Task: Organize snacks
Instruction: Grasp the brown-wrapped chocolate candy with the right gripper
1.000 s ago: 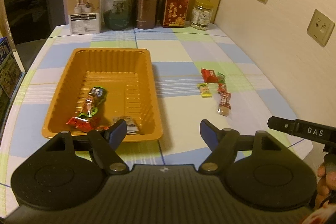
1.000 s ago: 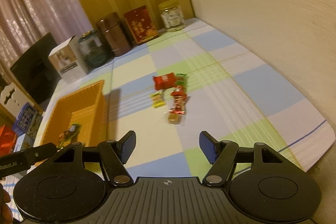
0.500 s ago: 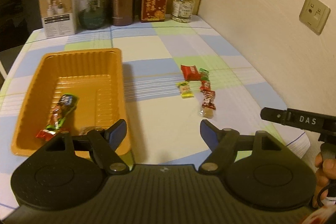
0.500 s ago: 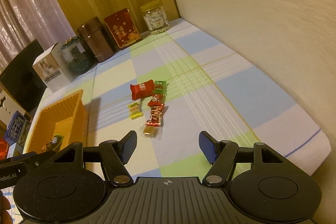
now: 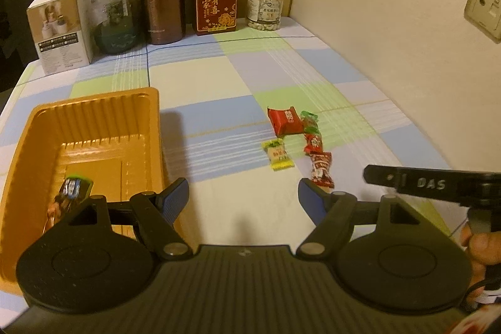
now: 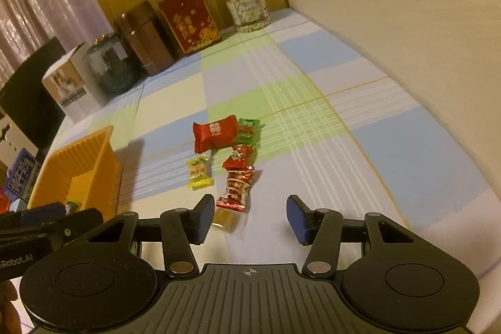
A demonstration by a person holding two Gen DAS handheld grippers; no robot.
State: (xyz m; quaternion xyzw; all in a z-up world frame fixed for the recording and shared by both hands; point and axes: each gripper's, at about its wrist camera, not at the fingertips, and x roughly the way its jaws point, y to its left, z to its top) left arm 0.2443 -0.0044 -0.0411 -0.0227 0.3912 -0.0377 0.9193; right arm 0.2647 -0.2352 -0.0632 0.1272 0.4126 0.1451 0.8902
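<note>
Both tools are spread wide and carry nothing: your left gripper (image 5: 242,199) hangs over bare cloth just beside the orange tray (image 5: 94,102), and your right gripper (image 6: 250,216) sits low over the loose sweets. The tray already holds at least one wrapped snack (image 5: 73,190) in its near end; the tool body hides whatever else lies there. The remaining snacks lie in a small cluster on the checked tablecloth (image 6: 313,89), well apart from the tray and to its right. Nearest is the long red candy (image 6: 236,187), its amber end almost touching your right tool's left finger (image 6: 202,216). Its long axis runs roughly away from you along the fingers' line, slightly tilted, so the jaws would close across its narrow width. The right hand is clearly the nearer one. Behind it lie the yellow candy (image 6: 198,172), the red packet (image 6: 214,133) and a green candy (image 6: 249,130), all crowded close, so shift right a little before closing.
</note>
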